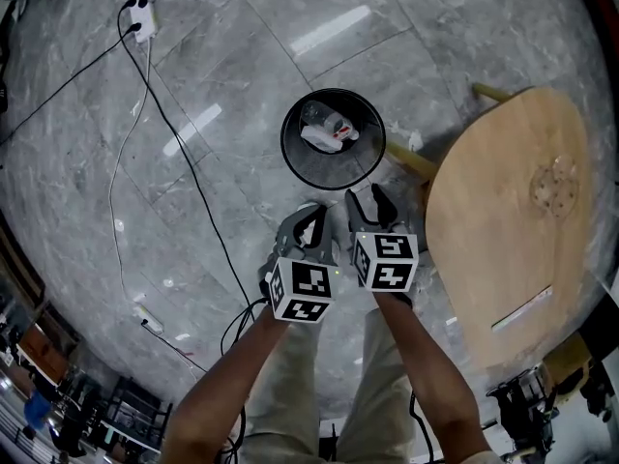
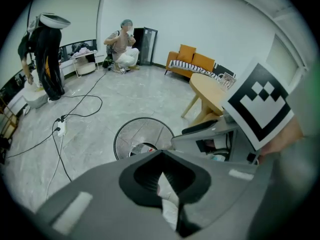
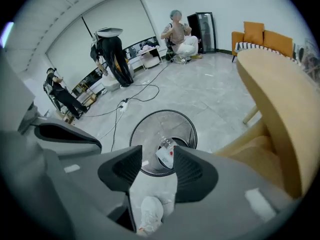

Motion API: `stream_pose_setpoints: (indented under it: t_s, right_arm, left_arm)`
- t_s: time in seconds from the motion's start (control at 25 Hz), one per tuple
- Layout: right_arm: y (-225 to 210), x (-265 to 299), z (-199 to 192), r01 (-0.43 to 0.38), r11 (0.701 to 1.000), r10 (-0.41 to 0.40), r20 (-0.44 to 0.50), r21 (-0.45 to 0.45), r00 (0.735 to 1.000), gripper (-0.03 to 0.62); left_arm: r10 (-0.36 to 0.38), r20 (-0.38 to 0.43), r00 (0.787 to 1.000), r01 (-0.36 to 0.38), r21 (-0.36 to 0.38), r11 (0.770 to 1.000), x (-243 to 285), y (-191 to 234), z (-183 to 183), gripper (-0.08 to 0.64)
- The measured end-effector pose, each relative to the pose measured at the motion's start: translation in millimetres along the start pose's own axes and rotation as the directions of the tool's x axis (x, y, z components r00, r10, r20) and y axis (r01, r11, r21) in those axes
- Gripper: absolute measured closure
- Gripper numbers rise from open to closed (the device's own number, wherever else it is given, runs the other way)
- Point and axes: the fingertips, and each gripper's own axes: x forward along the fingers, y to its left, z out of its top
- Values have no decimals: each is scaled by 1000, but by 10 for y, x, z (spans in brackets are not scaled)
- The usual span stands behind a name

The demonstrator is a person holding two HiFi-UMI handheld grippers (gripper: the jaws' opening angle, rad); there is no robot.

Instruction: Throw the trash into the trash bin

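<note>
Grey marble floor (image 1: 222, 85) fills the head view, with one white power strip (image 1: 143, 22) at upper left and black cables trailing out of frame. The left gripper (image 1: 309, 213) hangs just short of the single black mesh trash bin (image 1: 290, 158). Its jaw tips are together, and a white sliver shows in the slot behind them, too narrow to identify. The trash (image 1: 327, 135) lies inside the bin: a white-and-red pack and something clear, hard to separate. The right gripper (image 1: 368, 201), beside the left, has its jaws apart with nothing between them; through the gap show the bin and the person's pale trouser leg and shoe. One round wooden table (image 1: 513, 220) stands at right, its far edge cut off. Three people stand in the background, small and indistinct.
</note>
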Motion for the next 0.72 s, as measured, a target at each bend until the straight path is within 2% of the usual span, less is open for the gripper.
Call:
stream_pose_setpoints:
  t_s: [0.04,0.08,0.12,0.16,0.4,0.72]
  right_arm:
    - [10,-73,36,6,1000,-6,8,-6,1000,390]
    - [8,-150,71,17,1000,-17,14,-18,1000,453]
    - [-3,-227,110,30,999,-29,21,-29,999,546]
    - [-14,-302,152,36,999,-34,32,-33,999,569]
    - [-169,-811,350,31,999,-33,110,16,993,569]
    - [-736,-1435,323,58,994,-73,166,90,983,569]
  left_arm:
    - [3,5,1000,-3,2,1000,-30,-27,34,560]
    - [6,9,1000,-6,4,1000,-56,-58,67,560]
    - [8,13,1000,-8,6,1000,-75,-90,102,560]
    - [10,16,1000,-10,9,1000,-91,-125,139,560]
    - [3,42,999,-5,42,999,-210,-462,379,560]
    - [-37,65,997,30,112,993,-220,-1118,696,560]
